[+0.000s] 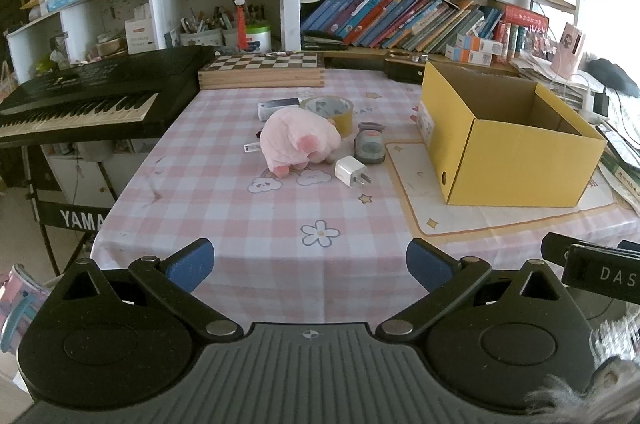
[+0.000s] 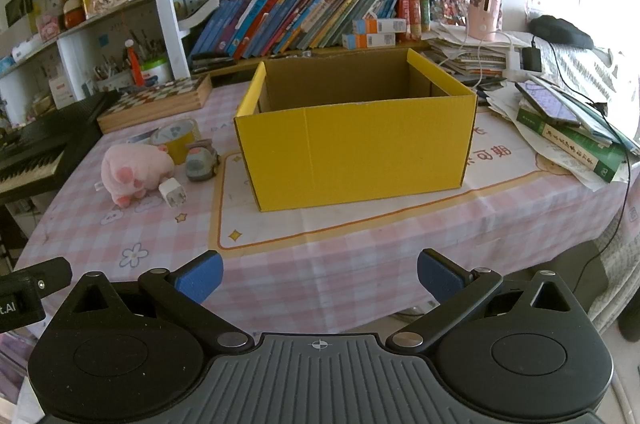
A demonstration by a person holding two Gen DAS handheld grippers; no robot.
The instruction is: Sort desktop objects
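On the pink checked tablecloth, a small cluster of desktop things is sitting to the left of an open yellow cardboard box, which is standing upright on a cream mat with nothing showing in the part of its inside that can be seen. Lying in the cluster are a pink plush toy, a white charger plug just in front of it, a grey tape dispenser beside the plush on the box side, a roll of yellowish packing tape behind it, and a white-and-dark oblong item at the back, too small to name. A wooden chessboard box is resting at the far edge, next to a black keyboard. Both grippers are hovering over the near edge of the table, well apart from every object: the left gripper is facing the cluster with its blue-padded fingers spread wide and holding nothing, and the right gripper is facing the box, likewise spread and empty
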